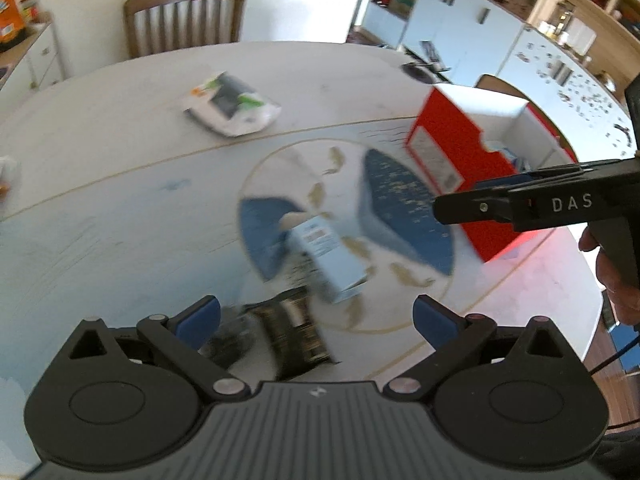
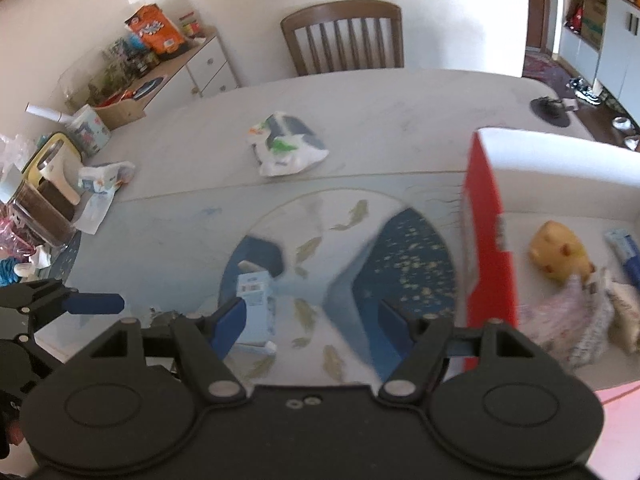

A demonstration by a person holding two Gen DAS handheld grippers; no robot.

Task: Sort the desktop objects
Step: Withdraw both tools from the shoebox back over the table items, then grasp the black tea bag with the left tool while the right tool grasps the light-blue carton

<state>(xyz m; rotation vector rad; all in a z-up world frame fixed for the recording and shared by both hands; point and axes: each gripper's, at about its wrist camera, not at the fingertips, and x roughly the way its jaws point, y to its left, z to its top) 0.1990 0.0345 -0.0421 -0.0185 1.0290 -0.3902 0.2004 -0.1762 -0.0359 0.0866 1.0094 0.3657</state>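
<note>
A small light-blue box [image 1: 328, 258] lies on the round fish-patterned mat [image 1: 384, 200] in the middle of the table. In front of it lies a dark, blurred packet [image 1: 280, 336]. My left gripper [image 1: 316, 320] hangs open just above both, with nothing between its pads. My right gripper [image 2: 310, 324] is open and empty too, and the same light-blue box [image 2: 256, 300] lies past its left pad. A red box with a white inside [image 2: 488, 248] stands open on the right. It holds a yellow toy [image 2: 560, 256], a blue tube [image 2: 624, 252] and a patterned pouch [image 2: 568, 328].
A white plastic-wrapped packet [image 2: 286, 148] lies further back on the table [image 2: 380, 112], with a wooden chair [image 2: 344, 36] behind it. Jars, bags and cups [image 2: 44, 208] crowd the table's left edge. My right gripper [image 1: 444, 206] reaches in beside the red box [image 1: 460, 152].
</note>
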